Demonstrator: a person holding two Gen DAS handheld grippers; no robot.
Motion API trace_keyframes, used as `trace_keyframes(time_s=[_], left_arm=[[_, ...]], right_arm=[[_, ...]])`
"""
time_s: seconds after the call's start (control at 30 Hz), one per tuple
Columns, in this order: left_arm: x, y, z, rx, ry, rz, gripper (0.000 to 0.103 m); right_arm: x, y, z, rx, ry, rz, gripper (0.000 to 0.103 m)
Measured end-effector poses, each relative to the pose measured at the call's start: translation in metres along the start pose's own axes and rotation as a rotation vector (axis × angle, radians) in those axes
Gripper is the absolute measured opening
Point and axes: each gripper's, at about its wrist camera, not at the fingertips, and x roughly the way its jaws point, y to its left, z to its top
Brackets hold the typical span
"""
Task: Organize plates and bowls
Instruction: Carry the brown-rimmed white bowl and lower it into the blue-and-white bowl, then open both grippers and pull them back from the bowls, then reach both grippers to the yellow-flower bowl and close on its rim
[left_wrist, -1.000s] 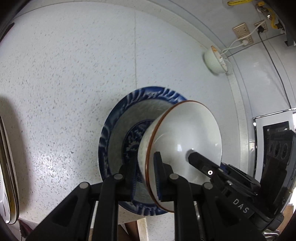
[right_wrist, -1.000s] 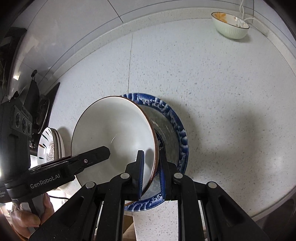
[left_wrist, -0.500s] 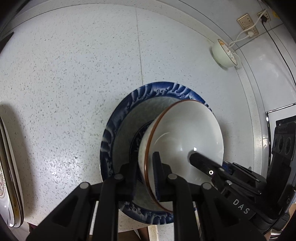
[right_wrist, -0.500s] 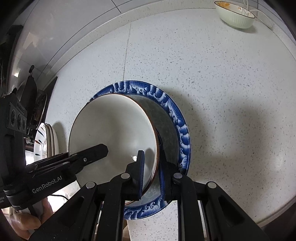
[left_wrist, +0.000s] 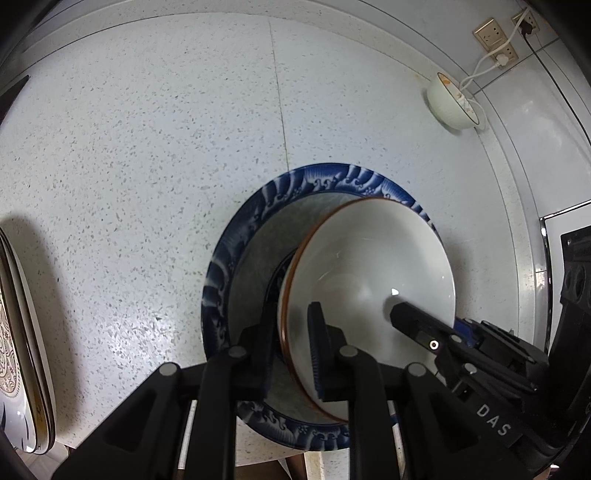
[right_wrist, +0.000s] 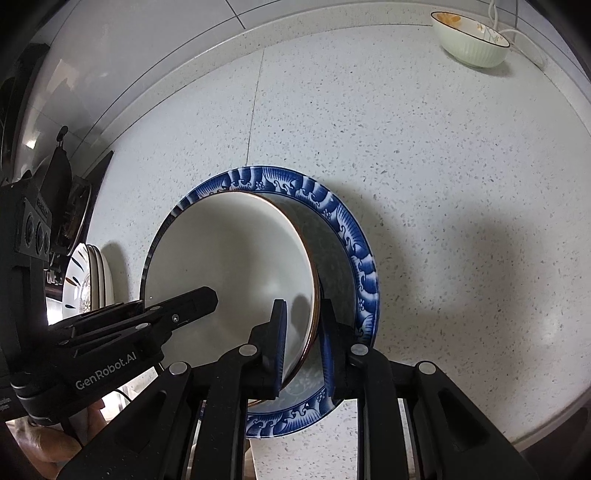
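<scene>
A white bowl (left_wrist: 369, 266) with a brown rim sits low inside a large blue-patterned plate (left_wrist: 236, 258) on the speckled counter. My left gripper (left_wrist: 291, 350) straddles the bowl's left rim, with its jaws slightly parted around it. My right gripper (right_wrist: 303, 339) straddles the bowl's (right_wrist: 229, 251) right rim above the same plate (right_wrist: 354, 240), also with a small gap. Each gripper shows in the other's view: the right one (left_wrist: 424, 325) and the left one (right_wrist: 177, 310).
A pale green bowl (left_wrist: 450, 107) stands at the counter's back right near wall sockets and cables; it also shows in the right wrist view (right_wrist: 472, 37). Stacked patterned plates (left_wrist: 18, 350) stand on edge at the left (right_wrist: 85, 280). The counter's front edge runs just below the plate.
Both grippers have lowered the white bowl from a tilted hold above the plate down into it. The jaws have eased a little apart on the rim.
</scene>
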Motion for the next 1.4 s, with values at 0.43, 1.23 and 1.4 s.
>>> trace_keyframes(time_s=[0.43,1.23,1.4], left_arm=[[-0.025,0.0,-0.004,0.062,-0.057,-0.003,0.025],[-0.078,-0.017,0.036,0.139,-0.19,-0.04,0.077],[-0.07,-0.036,0.067,0.155,-0.18,-0.056,0.077]], right_arm=[[-0.03,0.004,0.0,-0.034,-0.094,-0.017,0.036],[-0.075,-0.051,0.018,0.073,-0.244,0.054,0.096],[-0.08,-0.07,0.036,0.089,-0.262,0.062,0.097]])
